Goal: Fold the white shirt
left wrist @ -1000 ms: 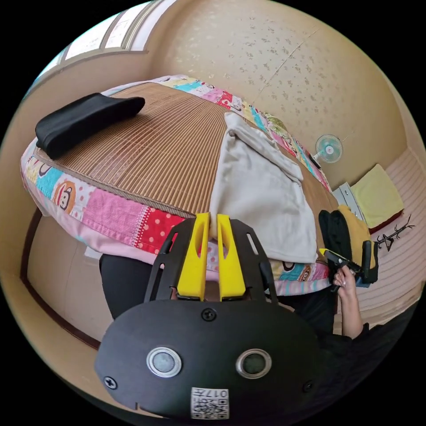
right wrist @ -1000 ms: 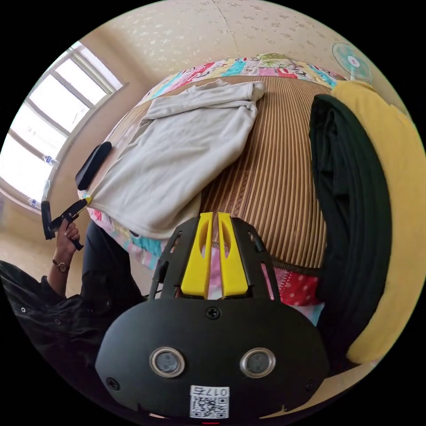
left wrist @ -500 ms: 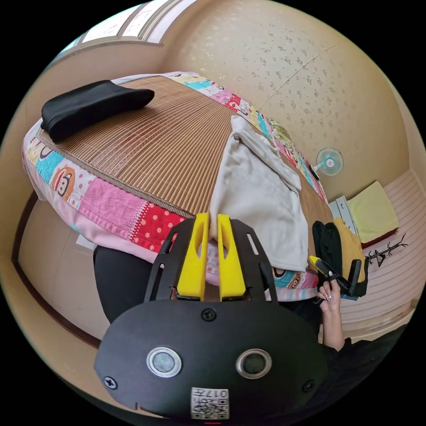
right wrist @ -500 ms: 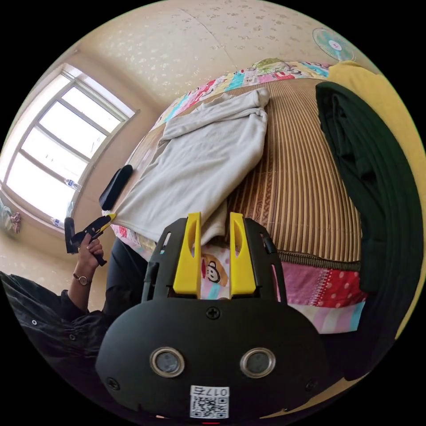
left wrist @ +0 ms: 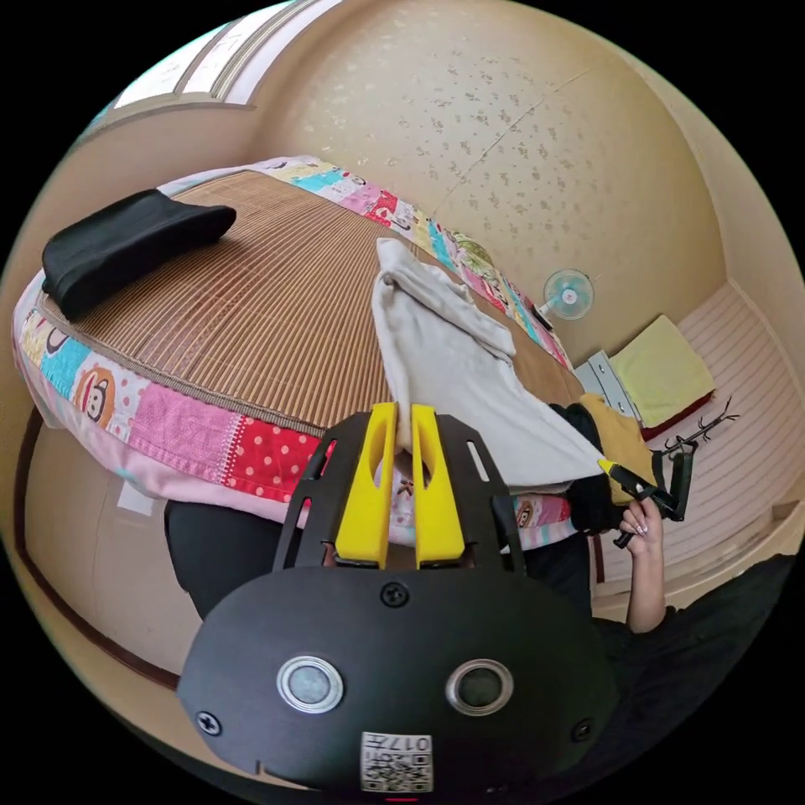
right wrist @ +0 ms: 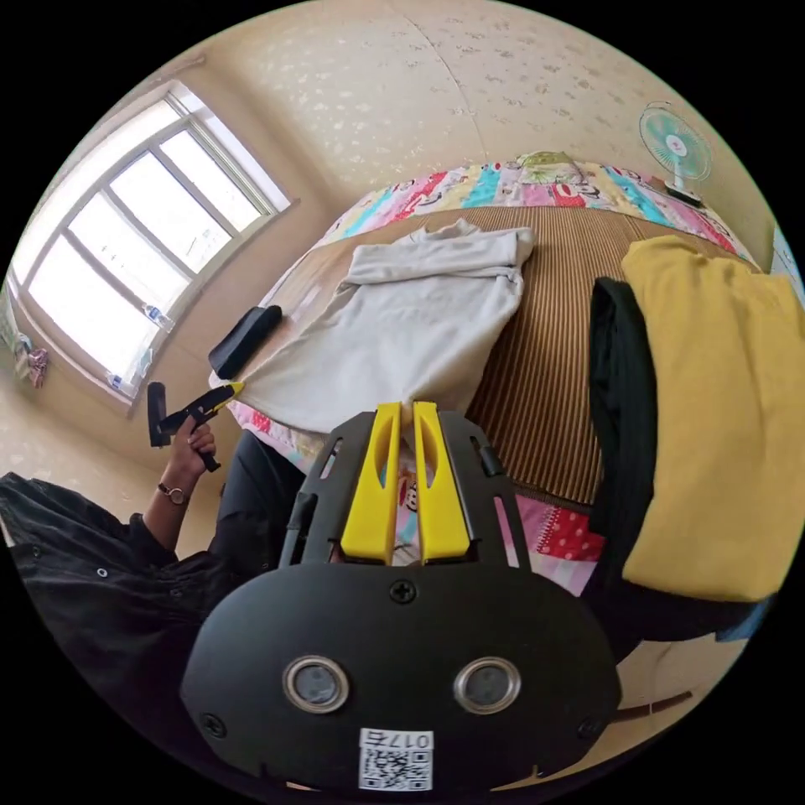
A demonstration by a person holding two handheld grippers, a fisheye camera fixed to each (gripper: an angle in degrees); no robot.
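Observation:
The white shirt (left wrist: 453,369) (right wrist: 402,335) lies on the bamboo mat of the bed, its sleeves folded across near the collar end. Its hem is lifted off the near bed edge and held taut. My left gripper (left wrist: 402,417) is shut on one hem corner. My right gripper (right wrist: 407,415) is shut on the other hem corner. In the left gripper view the right gripper (left wrist: 616,471) appears in a hand at the right. In the right gripper view the left gripper (right wrist: 220,394) appears in a hand at the left.
A folded black garment (left wrist: 126,247) (right wrist: 245,340) lies at one end of the mat. A yellow garment (right wrist: 713,402) over a dark one (right wrist: 620,394) sits beside the shirt. The patchwork quilt (left wrist: 193,419) hangs over the bed edge. A fan (left wrist: 568,293) stands by the wall.
The right gripper was open half a second ago and has shut on the hem corner. Both grippers have lifted the hem, which now stretches taut between them.

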